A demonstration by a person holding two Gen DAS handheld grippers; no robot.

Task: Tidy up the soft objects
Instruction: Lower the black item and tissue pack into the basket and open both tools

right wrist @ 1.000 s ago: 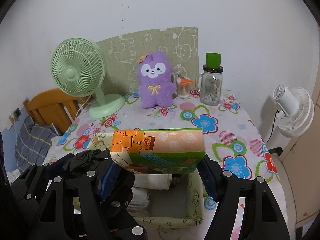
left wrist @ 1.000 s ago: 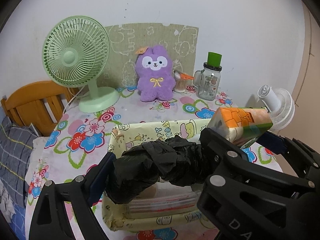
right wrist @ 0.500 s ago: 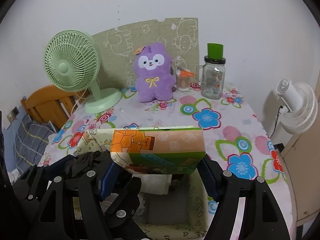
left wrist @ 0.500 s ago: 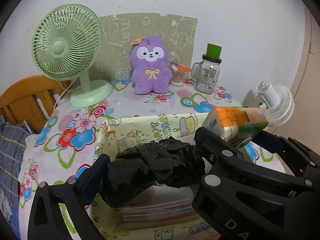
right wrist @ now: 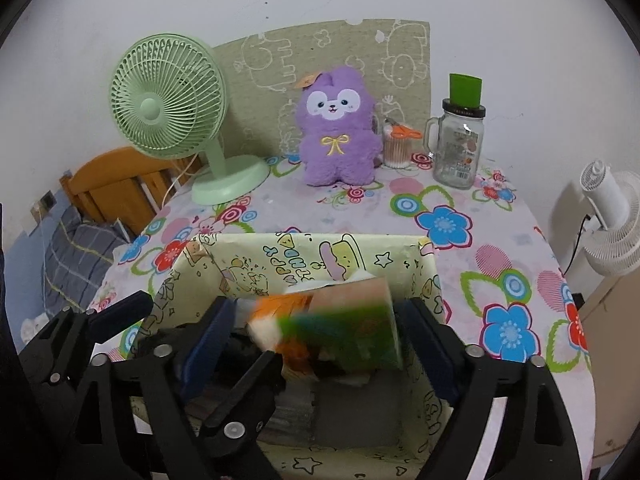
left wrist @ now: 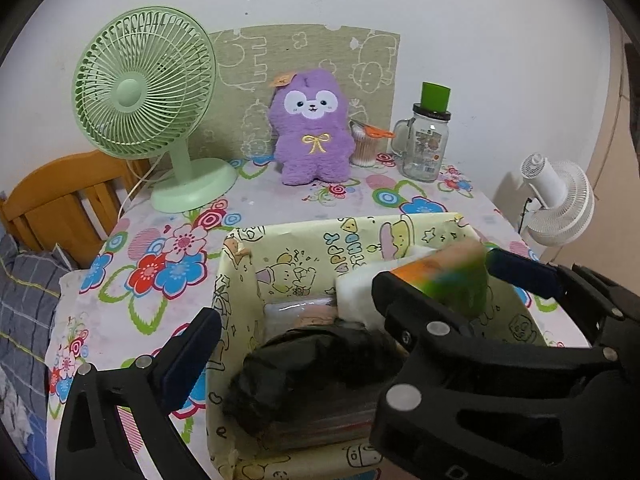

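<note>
Floral tablecloth point(right wrist: 460, 248) carries a yellow paper-lined box point(right wrist: 430, 280). Blurred orange-green pack point(right wrist: 332, 324), long axis crosswise, tilts between the opening right gripper point(right wrist: 316, 340); left gripper point(left wrist: 296, 320) gapes over crumpled black bag point(left wrist: 308, 364).

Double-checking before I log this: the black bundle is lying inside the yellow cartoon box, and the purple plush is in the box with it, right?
Not quite. The black bundle does lie inside the yellow cartoon box, but the purple plush is not in it. The left wrist view shows it standing on the flowered tablecloth behind the box, near the wall.
</note>
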